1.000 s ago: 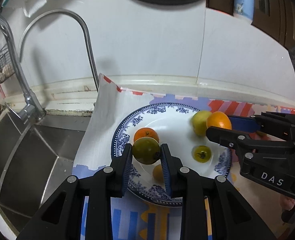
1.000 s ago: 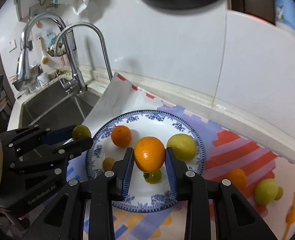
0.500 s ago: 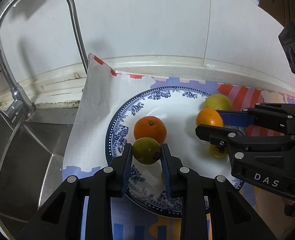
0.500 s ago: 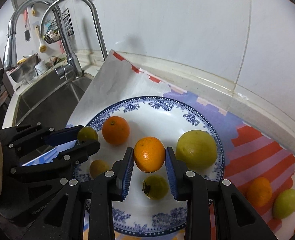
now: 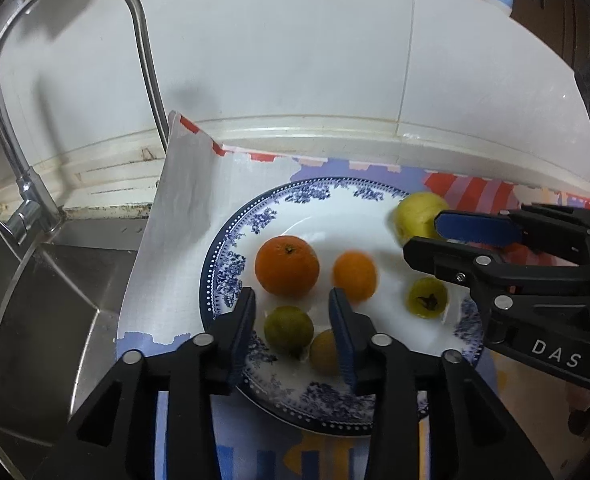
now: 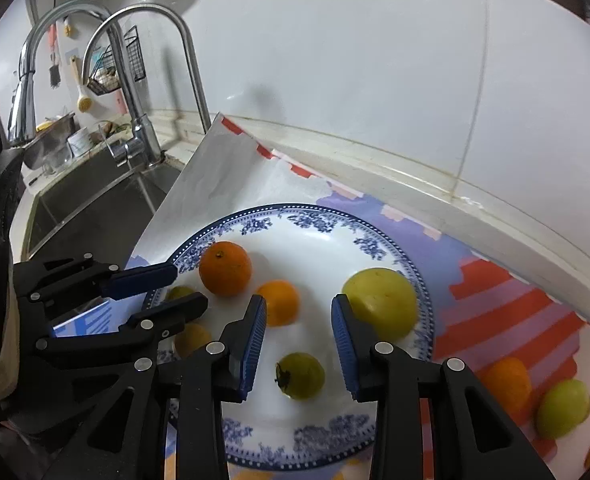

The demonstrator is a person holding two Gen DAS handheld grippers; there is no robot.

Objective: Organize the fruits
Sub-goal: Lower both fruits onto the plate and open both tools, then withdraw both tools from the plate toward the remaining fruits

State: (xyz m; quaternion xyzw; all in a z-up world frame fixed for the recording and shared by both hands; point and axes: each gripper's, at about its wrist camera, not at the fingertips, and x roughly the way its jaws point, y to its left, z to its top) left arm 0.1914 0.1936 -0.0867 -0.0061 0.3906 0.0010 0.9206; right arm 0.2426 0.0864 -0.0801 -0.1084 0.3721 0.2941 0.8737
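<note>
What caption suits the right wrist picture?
Open right gripper above blue-patterned white plate holding six fruits; two more on the striped mat.

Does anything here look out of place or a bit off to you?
Two fruits, an orange one and a green one, lie on the patterned cloth rather than on the blue-rimmed plate with the others. The cloth's far corner also curls up against the wall by the faucet.

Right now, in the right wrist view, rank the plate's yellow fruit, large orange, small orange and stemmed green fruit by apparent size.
1. Yellow fruit
2. Large orange
3. Small orange and stemmed green fruit: alike, and the green one is nearer the camera, so unranked.
</note>
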